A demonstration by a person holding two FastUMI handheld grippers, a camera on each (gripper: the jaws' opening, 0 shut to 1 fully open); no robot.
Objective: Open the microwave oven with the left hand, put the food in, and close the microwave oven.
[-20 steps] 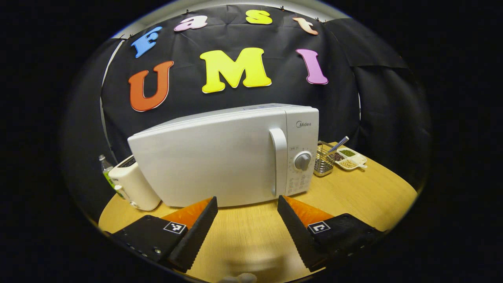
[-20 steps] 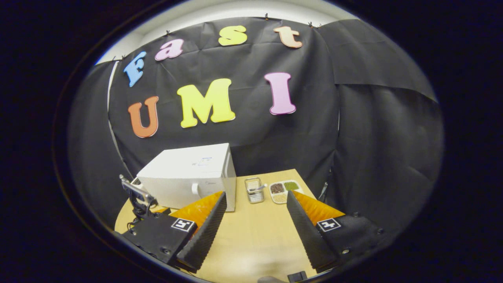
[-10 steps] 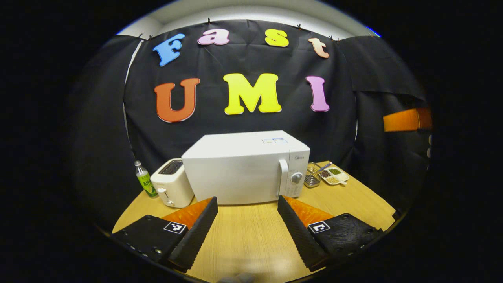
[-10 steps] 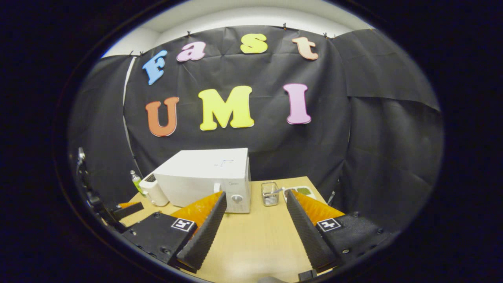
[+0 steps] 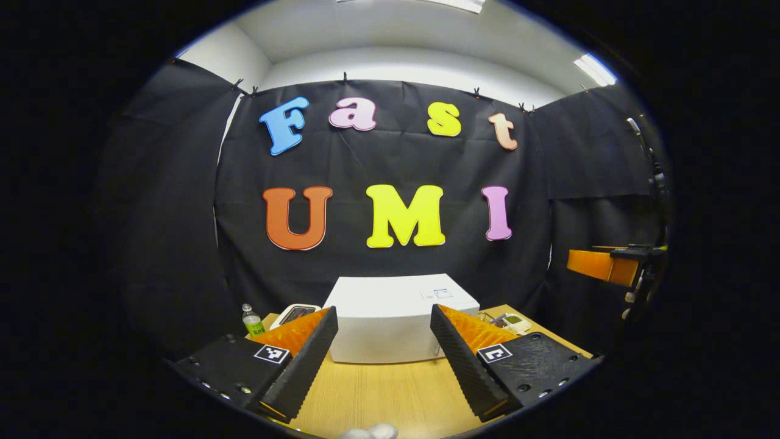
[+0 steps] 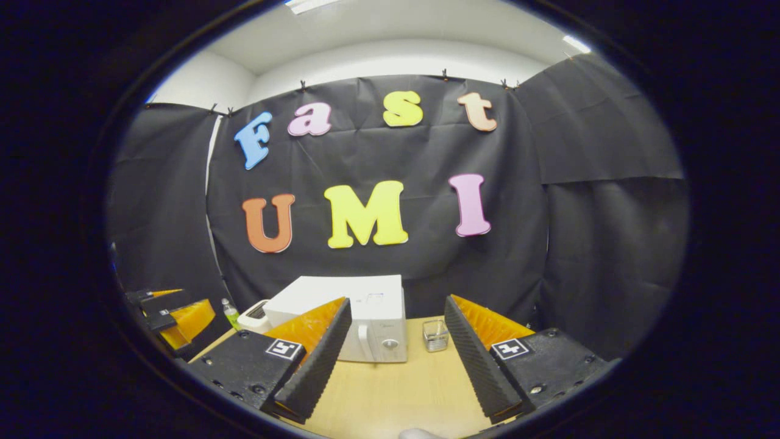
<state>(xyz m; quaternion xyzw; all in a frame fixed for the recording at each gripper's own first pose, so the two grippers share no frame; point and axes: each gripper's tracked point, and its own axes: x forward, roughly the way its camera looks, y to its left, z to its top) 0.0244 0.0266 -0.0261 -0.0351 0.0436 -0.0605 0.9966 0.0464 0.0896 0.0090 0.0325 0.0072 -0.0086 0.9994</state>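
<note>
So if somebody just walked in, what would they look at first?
Probably the big white microwave oven, shut, in the middle of the wooden table against the black wall. Then the two open tools up close: the left tool and the right tool, both holding nothing. A white toaster and a small green bottle stand left of the oven.

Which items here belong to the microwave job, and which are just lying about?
Job:
microwave oven, door shut
left hand-held gripper, open
right hand-held gripper, open

Lying about:
toaster
bottle
wire basket
divided dish
</note>
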